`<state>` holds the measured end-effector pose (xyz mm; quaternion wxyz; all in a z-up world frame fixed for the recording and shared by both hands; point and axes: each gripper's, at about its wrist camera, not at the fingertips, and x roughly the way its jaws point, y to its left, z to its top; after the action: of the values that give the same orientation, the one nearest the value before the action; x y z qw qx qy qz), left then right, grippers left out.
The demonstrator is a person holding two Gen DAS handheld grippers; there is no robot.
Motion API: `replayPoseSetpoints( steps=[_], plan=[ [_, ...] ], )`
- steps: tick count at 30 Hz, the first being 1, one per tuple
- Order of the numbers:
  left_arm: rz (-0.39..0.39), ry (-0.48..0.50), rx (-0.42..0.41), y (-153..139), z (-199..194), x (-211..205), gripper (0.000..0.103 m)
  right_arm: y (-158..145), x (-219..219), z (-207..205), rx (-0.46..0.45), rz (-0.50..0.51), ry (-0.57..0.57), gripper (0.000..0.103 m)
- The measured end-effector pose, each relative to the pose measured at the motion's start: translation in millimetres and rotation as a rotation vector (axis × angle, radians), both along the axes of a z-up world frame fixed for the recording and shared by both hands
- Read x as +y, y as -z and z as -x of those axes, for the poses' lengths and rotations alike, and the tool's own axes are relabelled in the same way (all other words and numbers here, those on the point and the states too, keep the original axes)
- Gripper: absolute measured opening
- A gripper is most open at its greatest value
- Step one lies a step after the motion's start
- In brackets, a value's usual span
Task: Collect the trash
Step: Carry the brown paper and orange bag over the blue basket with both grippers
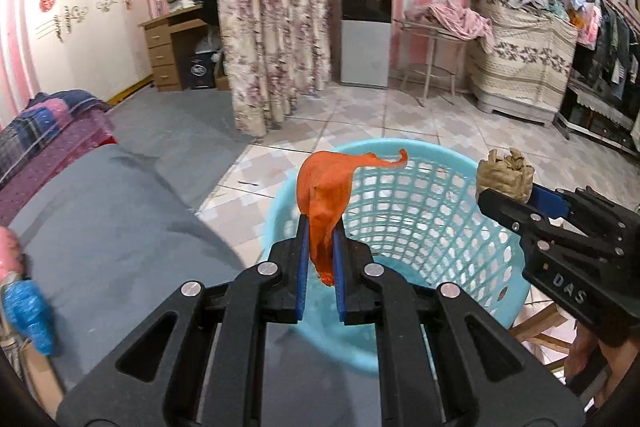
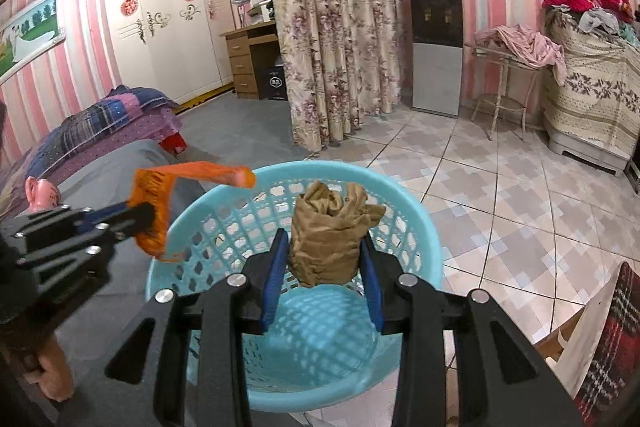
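A light blue plastic basket (image 1: 448,163) (image 2: 192,211) with a lattice wall stands on the tiled floor beside the bed, with nothing visible inside. My left gripper (image 1: 320,223) (image 2: 148,219) is shut on a crumpled orange plastic scrap (image 1: 326,187) (image 2: 154,203), held over the basket's near left rim. My right gripper (image 2: 324,239) (image 1: 506,187) is shut on a wadded tan paper ball (image 2: 326,239) (image 1: 505,173), held above the basket's opening, to the right of the left gripper.
A grey-sheeted bed (image 1: 100,211) lies left of the basket, with a blue plastic bundle (image 1: 30,311) and a pink item (image 2: 42,193) on it. A floral curtain (image 1: 272,39), a water dispenser (image 1: 366,23) and a wooden stool (image 1: 540,323) stand around. A plaid cloth (image 2: 608,343) hangs at right.
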<state>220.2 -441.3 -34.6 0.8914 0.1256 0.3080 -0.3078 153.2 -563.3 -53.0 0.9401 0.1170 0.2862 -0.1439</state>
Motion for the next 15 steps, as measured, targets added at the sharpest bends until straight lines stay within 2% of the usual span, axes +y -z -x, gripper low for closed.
replayPoseSetpoints(
  steps=[2,4,6,8,10,12,15],
  plan=[
    [-0.012,0.013,0.007,6,-5,-9,0.01,1,-4,1,-0.002,-0.009,0.007,0.035],
    [-0.012,0.021,0.025,11,-10,-13,0.017,2,-6,2,-0.002,-0.012,0.012,0.035],
    [-0.007,0.018,0.038,13,-15,-12,0.053,3,-6,1,-0.001,-0.016,0.013,0.035],
    [0.003,0.001,0.022,12,-17,-9,0.064,4,-5,-1,0.001,-0.015,0.01,0.035],
    [-0.009,-0.019,0.011,12,-20,-5,0.064,5,-5,-1,0.005,-0.011,0.01,0.035],
    [-0.007,-0.051,0.005,10,-25,2,0.075,6,-3,-3,0.012,-0.006,0.011,0.035],
    [0.022,-0.11,-0.017,2,-33,24,0.084,7,0,-6,0.012,-0.008,0.011,0.035]
  ],
)
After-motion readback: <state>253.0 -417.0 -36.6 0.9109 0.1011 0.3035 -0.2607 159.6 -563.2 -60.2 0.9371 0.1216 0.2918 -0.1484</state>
